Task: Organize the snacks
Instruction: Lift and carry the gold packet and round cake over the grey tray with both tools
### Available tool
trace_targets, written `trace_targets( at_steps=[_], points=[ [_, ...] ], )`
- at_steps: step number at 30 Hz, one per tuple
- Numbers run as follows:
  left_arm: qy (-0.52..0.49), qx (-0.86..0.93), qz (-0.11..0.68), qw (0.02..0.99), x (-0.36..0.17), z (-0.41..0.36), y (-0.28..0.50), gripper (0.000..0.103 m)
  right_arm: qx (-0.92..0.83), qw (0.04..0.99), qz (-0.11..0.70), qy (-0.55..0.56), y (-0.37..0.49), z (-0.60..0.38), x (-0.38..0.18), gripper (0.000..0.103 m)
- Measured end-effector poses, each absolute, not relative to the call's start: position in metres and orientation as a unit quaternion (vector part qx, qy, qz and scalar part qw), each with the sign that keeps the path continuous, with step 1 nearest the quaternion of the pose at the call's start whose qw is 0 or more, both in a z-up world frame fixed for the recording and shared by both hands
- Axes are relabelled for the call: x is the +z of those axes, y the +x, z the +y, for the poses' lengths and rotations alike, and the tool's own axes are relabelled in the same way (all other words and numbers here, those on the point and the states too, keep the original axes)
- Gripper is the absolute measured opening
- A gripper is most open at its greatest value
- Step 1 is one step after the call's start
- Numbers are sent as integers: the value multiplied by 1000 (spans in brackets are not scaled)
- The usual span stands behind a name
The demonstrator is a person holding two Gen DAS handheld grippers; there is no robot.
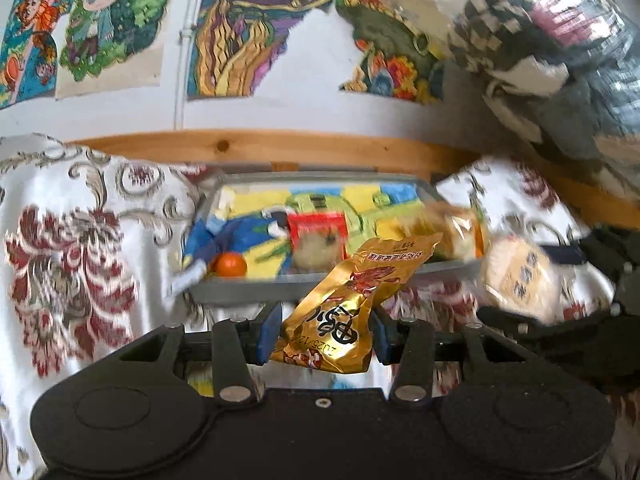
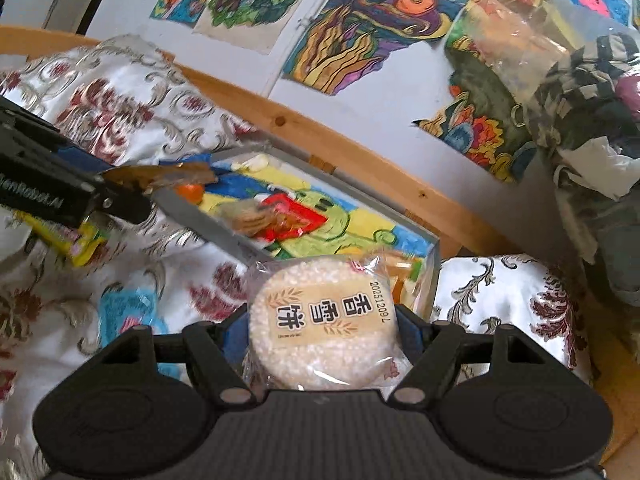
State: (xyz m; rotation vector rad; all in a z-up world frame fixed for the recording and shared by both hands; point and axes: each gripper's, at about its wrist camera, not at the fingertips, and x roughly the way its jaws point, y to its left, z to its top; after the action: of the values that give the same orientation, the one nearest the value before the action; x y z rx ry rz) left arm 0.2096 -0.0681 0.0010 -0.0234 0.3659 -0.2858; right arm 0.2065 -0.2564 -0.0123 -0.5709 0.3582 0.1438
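Observation:
My left gripper (image 1: 322, 332) is shut on a gold snack packet (image 1: 352, 300), held just in front of a grey tray (image 1: 248, 292) with a colourful picture lining. In the tray lie a small orange (image 1: 229, 265), a red-wrapped snack (image 1: 316, 240) and a clear-wrapped cake (image 1: 460, 232). My right gripper (image 2: 322, 332) is shut on a round rice cracker in clear wrap (image 2: 324, 320), near the tray's (image 2: 208, 220) right corner. The left gripper (image 2: 80, 200) with its gold packet (image 2: 168, 176) shows at the left of the right wrist view.
A white cloth with red floral print (image 1: 80, 260) covers the surface. A wooden rail (image 1: 280, 148) and a wall with drawings (image 1: 248, 28) stand behind the tray. A plastic bag of clothes (image 2: 580, 92) sits at the right. A yellow packet (image 2: 72, 244) and a blue packet (image 2: 128, 312) lie on the cloth.

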Motion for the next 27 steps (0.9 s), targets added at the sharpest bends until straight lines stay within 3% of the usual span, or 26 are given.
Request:
trace_targets(
  at_steps=[15,27],
  points=[
    [-19,-90,131,987,35,-49,299,48,71,966,103,-226,257,-232,3,77],
    [-9,-109,156,982,8,-36,358,48,59,978,138,-146,333,-213,-10,77]
  ],
)
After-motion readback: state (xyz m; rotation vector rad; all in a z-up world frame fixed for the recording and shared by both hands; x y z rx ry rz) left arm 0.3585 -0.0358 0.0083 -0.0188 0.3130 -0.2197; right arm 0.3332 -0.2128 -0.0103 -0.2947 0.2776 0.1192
